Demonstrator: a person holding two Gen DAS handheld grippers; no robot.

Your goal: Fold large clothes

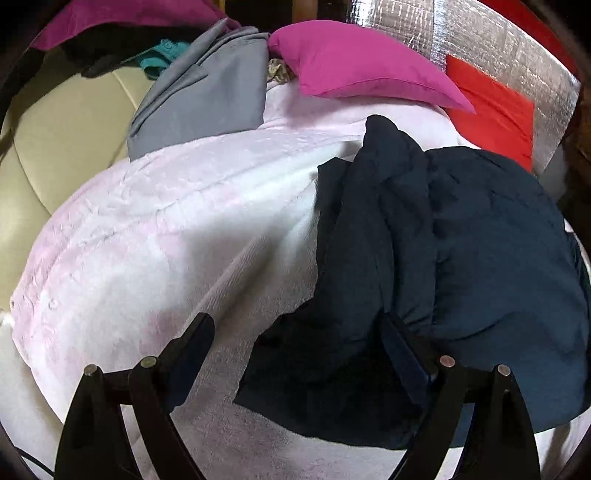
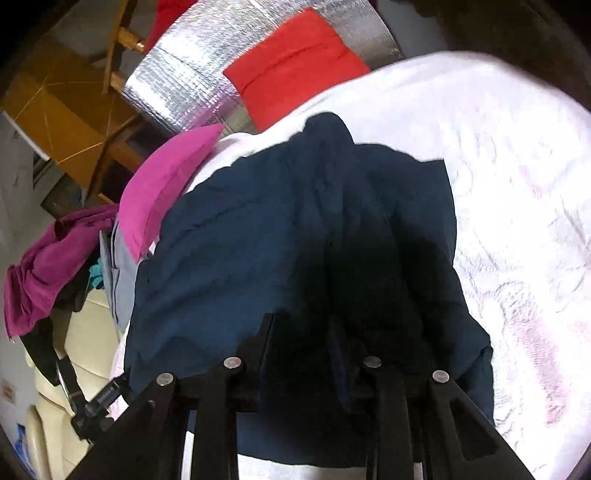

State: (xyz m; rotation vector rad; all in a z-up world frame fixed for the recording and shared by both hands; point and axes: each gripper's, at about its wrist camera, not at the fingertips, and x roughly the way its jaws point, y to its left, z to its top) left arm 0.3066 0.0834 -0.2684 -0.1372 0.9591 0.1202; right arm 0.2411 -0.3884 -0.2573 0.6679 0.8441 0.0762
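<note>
A dark navy garment [image 1: 461,258] lies crumpled on a pale pink-white fleece blanket [image 1: 166,240], with a raised fold running along its middle. My left gripper [image 1: 295,332] is open wide just above it. Its left finger is over the blanket and its right finger is over the garment's left edge. In the right wrist view the same navy garment [image 2: 277,229] fills the centre. My right gripper [image 2: 303,339] has its jaws close together, and dark fabric bunched between the fingers [image 2: 267,332] looks pinched. The contact itself is in shadow.
A magenta pillow [image 1: 362,66] and a red cushion [image 1: 495,110] lie at the far end against silver foil sheeting [image 1: 491,33]. A folded grey garment [image 1: 207,96] and other clothes are piled at the far left. A cream couch [image 1: 55,140] lies beyond the blanket.
</note>
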